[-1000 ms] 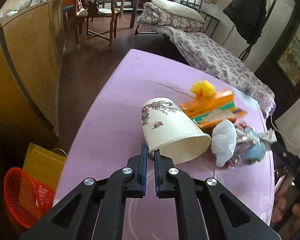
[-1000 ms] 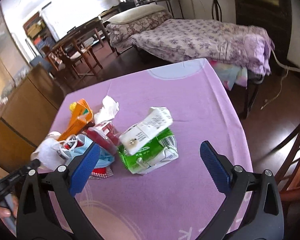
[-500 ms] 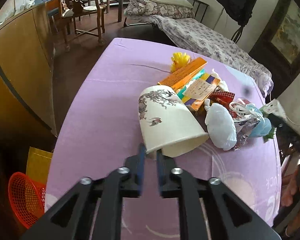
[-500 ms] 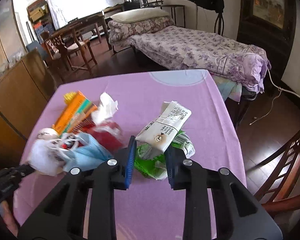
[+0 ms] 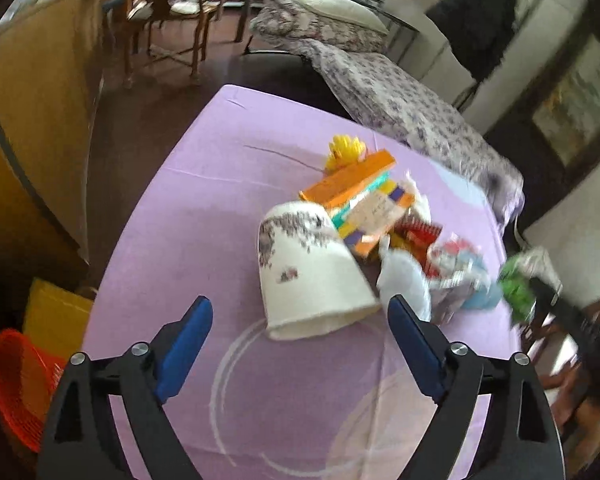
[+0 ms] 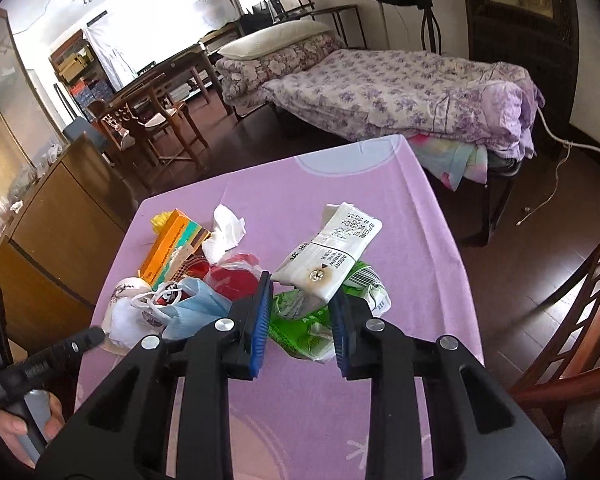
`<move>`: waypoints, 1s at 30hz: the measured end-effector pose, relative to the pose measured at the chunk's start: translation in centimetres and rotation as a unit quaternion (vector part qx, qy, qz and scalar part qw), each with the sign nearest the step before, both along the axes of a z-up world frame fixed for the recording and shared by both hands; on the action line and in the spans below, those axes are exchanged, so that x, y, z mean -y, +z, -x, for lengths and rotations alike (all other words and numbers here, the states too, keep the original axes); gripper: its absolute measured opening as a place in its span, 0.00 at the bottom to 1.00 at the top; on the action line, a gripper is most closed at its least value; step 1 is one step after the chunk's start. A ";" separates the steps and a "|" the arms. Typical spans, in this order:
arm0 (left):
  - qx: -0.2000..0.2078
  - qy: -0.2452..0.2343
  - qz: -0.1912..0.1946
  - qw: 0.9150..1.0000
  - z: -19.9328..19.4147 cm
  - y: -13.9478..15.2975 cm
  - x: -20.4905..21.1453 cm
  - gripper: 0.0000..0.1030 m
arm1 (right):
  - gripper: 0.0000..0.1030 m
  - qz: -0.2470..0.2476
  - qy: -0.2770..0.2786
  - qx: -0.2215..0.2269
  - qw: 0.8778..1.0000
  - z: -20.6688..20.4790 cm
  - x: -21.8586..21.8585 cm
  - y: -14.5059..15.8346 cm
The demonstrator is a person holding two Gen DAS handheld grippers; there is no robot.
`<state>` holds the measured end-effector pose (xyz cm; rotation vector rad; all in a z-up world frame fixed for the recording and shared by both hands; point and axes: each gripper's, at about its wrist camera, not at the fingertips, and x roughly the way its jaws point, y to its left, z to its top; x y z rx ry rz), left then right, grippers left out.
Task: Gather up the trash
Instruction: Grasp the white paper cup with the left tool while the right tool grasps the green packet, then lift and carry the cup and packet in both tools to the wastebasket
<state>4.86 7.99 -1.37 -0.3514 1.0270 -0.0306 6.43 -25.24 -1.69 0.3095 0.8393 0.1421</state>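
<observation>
Left gripper (image 5: 300,326): jaws wide apart, having just been opening; nothing is pressed between the blue pads. The rim of the paper cup lies in the gap ahead of them, untouched.

Paper cup (image 5: 308,268): on its side on the worktop, mouth toward the camera at 6 o'clock, base pointing to 12 o'clock; printed with a dark branch pattern. The left wrist view is blurred.

Right gripper (image 6: 300,320): jaws narrow, pads closed on the crushed green-and-white carton.

Green-and-white carton (image 6: 328,276): flattened drink carton, its white printed end sticking out at 1 o'clock beyond the fingertips, its green part between and under the pads.

Trash pile: just at 9 o'clock of the carton in the right wrist view; a blue face mask (image 6: 196,308), a red wrapper (image 6: 236,276), a white crumpled tissue (image 6: 226,228) and an orange box (image 6: 172,244) lie touching one another. A yellow tuft (image 5: 346,150) sits at 12 o'clock of the box in the left wrist view.

Worktop (image 6: 380,184): covered with a lilac cloth bearing pale circles.

Beyond the worktop: a bed (image 6: 380,88) with a floral cover at 12 to 1 o'clock; a wooden chair (image 6: 148,120) at 10 o'clock.

Floor at 8 o'clock, left wrist view: an orange mesh basket (image 5: 16,384) beside a yellow bag (image 5: 56,316).

Person: a hand (image 6: 16,424) at 8 o'clock in the right wrist view grips the left tool's handle.
</observation>
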 end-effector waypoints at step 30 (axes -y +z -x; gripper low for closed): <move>-0.101 0.053 -0.048 0.992 -5.0 -3.4 2.2 0.69 | 0.28 -0.005 0.018 0.003 1.000 -0.1 -0.4 -0.1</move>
